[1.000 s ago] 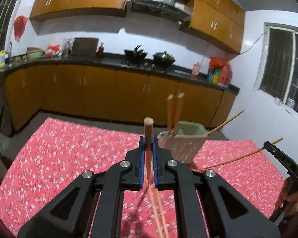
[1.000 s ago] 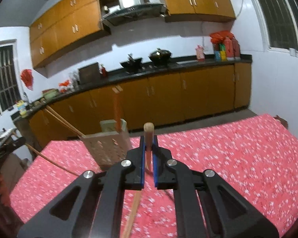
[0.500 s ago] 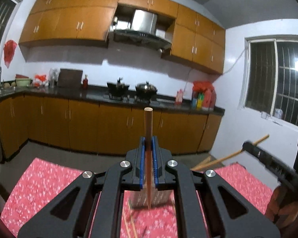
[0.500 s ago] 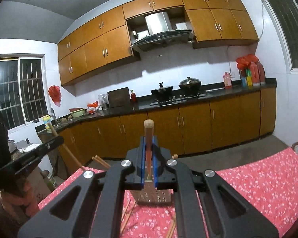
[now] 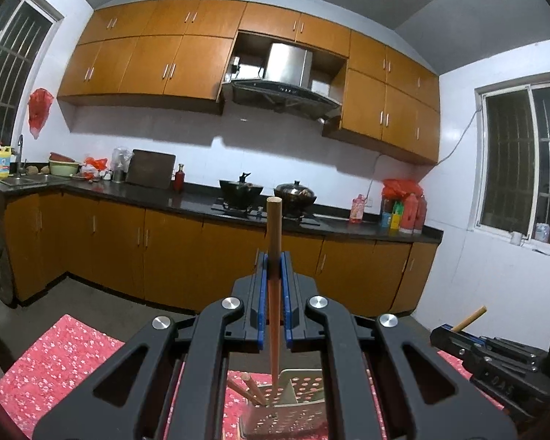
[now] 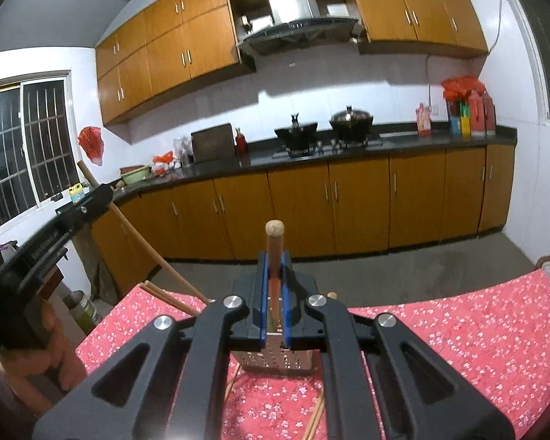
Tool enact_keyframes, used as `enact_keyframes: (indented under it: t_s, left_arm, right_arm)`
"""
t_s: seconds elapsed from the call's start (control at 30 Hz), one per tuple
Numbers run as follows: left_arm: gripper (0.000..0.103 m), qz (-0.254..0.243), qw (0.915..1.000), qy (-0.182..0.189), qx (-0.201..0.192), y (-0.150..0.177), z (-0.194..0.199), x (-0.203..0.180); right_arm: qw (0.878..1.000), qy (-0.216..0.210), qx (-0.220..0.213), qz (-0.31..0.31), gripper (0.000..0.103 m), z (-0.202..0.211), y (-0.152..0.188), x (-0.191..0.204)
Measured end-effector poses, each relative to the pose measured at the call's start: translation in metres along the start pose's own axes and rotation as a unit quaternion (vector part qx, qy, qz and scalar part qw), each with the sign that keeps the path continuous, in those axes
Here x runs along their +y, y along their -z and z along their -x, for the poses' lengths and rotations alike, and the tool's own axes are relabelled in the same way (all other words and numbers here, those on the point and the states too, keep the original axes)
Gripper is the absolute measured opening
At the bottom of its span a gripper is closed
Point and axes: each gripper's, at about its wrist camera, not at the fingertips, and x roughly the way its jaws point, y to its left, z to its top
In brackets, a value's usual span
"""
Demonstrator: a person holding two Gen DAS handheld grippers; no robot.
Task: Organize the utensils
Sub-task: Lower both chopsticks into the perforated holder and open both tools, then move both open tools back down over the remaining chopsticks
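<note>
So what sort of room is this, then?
A home kitchen, by the look of it: wooden cabinets over a dark counter, a range hood above two pots on the hob, and a table with a red floral cloth.

2 wooden chopsticks [image 5: 274, 293] [image 6: 275, 256] upright above the perforated holder [image 5: 293, 416] – others lean inside.

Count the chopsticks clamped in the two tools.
2. The first chopstick stands clamped in the left tool; the second chopstick stands clamped in the right tool. Loose chopsticks in the holder are not counted, and the tools may hide more.
</note>
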Motion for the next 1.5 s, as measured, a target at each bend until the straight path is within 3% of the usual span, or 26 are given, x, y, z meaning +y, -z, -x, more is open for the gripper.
enact_keyframes:
  t_s: [0.3, 0.43, 0.57, 0.7, 1.07, 1.23, 1.37, 1.5]
  left_arm:
    - [0.008, -0.003, 0.9990, 0.013, 0.043, 0.017, -0.029, 0.000]
    - [0.009, 0.004, 0.9988, 0.012, 0.048, 0.017, -0.027, 0.007]
    - [0.009, 0.011, 0.9987, 0.013, 0.048, 0.014, -0.025, 0.009]
    - [0.023, 0.019, 0.9989, 0.010, 0.042, 0.010, -0.019, 0.012]
    - [0.023, 0.033, 0.9987, 0.003, 0.039, 0.006, 0.020, 0.031]
    - [0.023, 0.033, 0.9971, -0.014, 0.067, 0.031, 0.038, 0.049]
    - [0.023, 0.023, 0.9922, -0.035, 0.117, 0.068, 0.038, 0.061]
    - [0.023, 0.013, 0.9821, -0.050, 0.181, 0.114, 0.031, 0.072]
  right_arm:
    - [1.000, 0.006, 0.028, -0.006, 0.009, -0.028, 0.004, 0.000]
    - [1.000, 0.007, 0.017, -0.010, 0.032, -0.026, 0.006, 0.000]
    - [1.000, 0.008, 0.013, -0.014, 0.032, -0.021, 0.007, 0.000]
    - [1.000, 0.010, 0.000, -0.018, 0.032, -0.010, 0.007, -0.002]
    - [0.999, 0.038, -0.022, -0.030, 0.032, 0.037, 0.031, -0.019]
    - [0.996, 0.067, 0.024, -0.054, 0.032, 0.033, 0.074, -0.045]
    - [0.988, 0.082, 0.105, -0.079, 0.031, 0.006, 0.125, -0.062]
    - [0.978, 0.069, 0.176, -0.087, 0.018, -0.018, 0.172, -0.059]
